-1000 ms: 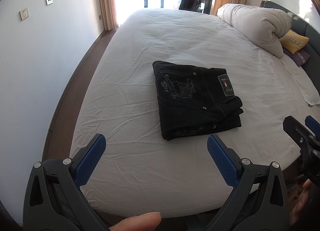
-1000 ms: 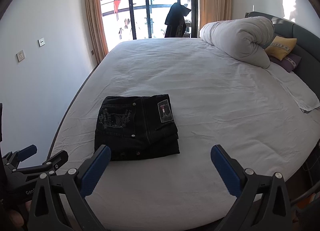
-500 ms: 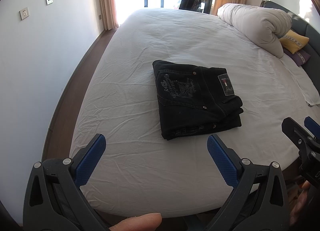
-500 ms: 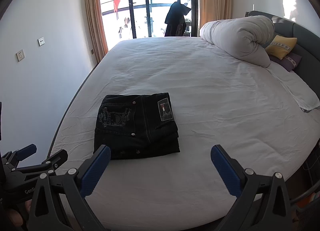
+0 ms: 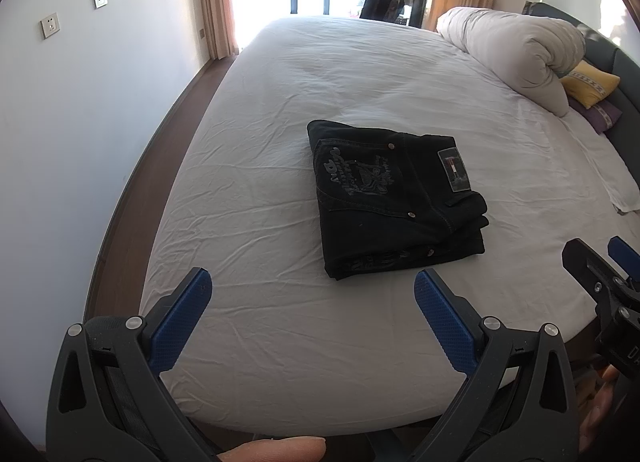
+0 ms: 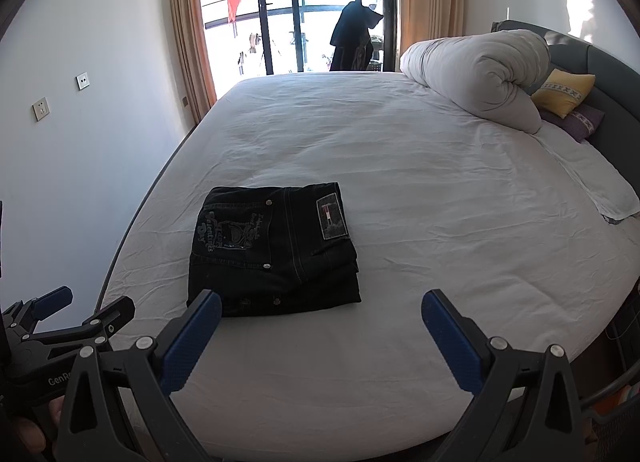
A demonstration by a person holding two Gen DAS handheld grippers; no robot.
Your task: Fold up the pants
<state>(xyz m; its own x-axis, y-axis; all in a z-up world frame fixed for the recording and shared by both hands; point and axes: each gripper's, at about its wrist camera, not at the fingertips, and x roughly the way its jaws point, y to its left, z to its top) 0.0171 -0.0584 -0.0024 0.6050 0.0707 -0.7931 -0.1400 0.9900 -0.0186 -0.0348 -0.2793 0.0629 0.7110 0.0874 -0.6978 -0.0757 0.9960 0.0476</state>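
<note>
- Hovering over the near edge of the bed [image 5: 280, 322], the left gripper [image 5: 312, 282] has its blue-padded fingers [image 5: 180, 322] spread wide apart and holds nothing; a fingertip of the person's hand shows at the bottom of the left wrist view.
- The right gripper [image 6: 322, 302] hangs beside it over the same edge, fingers [image 6: 452, 342] equally wide apart and empty.
- In the right wrist view the left tool's black frame sits at the lower left, with raised letters reading "Gen" before they are cut off.
- The pants [image 5: 394, 198], black denim, lie folded into a compact stack on the white sheet, in the near half of the bed and well apart from both grippers.
- In the right wrist view the pants [image 6: 272, 254] sit just beyond the left finger of the right gripper, not touching it.
- The top layer shows a back pocket [image 6: 234, 232] with pale embroidery; "Valentines Day" can be made out around a crest.
- A rectangular waistband patch [image 6: 331, 217] carries a small red, white and dark flag mark; no writing on it is legible.
- Metal rivets dot the pocket corners and the folded edge.
- Farther off, a rolled pale duvet [image 6: 480, 78] lies at the head of the bed, touching a yellow cushion [image 6: 564, 92] that rests on a purple one.
- Beyond the bed, curtains [image 6: 188, 34] frame a glass balcony door with clothes hanging outside.
</note>
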